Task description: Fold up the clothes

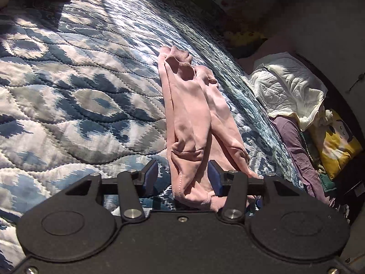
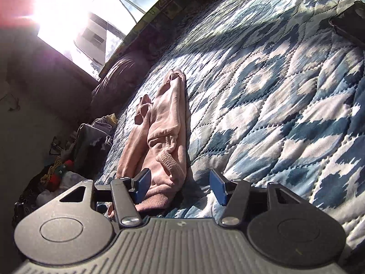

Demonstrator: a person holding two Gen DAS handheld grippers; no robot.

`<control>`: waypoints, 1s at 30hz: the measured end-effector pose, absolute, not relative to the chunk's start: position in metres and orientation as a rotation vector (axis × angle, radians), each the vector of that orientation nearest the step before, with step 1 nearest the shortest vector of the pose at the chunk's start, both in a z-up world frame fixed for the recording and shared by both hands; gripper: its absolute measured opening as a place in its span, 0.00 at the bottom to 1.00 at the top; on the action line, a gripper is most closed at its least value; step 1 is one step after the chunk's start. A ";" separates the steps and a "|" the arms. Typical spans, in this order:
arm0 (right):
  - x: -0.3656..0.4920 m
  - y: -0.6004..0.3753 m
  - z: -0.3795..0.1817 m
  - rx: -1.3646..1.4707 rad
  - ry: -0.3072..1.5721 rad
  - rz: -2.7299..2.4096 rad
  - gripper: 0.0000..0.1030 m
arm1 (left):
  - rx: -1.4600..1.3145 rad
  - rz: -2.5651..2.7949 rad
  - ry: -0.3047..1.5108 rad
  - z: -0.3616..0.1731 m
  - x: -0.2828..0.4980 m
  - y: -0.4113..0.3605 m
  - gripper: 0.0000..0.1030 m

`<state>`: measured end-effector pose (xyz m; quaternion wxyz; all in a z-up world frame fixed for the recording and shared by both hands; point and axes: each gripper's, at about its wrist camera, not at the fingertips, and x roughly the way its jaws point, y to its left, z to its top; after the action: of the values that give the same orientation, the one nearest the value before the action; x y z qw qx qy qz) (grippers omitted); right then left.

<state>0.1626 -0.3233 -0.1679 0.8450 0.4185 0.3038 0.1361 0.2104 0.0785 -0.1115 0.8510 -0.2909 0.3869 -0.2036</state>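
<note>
A pink garment [image 1: 194,123] lies in a long narrow bundle on the blue and white quilted bedspread [image 1: 79,91], near the bed's right edge, ribbed cuffs at its far end. My left gripper [image 1: 183,177] is open with the garment's near end lying between its blue pads, not clamped. In the right wrist view the same pink garment [image 2: 164,127] stretches away along the bedspread [image 2: 273,102], its ribbed hem nearest. My right gripper [image 2: 180,183] is open over that hem end, the left pad [image 2: 142,183] against the fabric, the right pad over bare quilt.
Beside the bed lie a white quilted blanket [image 1: 289,86], a purple cloth [image 1: 298,153] and a yellow cushion [image 1: 337,143]. A bright window [image 2: 75,22] sits past the bed's far end. A dark flat object [image 2: 351,22] rests on the quilt at upper right. Clutter [image 2: 57,175] fills the floor.
</note>
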 end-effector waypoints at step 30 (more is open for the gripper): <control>0.130 -0.282 -0.119 0.508 0.651 0.288 0.21 | -0.184 -0.562 0.737 -0.066 0.141 0.064 0.53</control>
<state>0.1301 -0.2824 -0.1191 0.9059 0.2459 0.3154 0.1393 0.1414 0.0641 -0.0660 0.8904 -0.0888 0.3552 -0.2705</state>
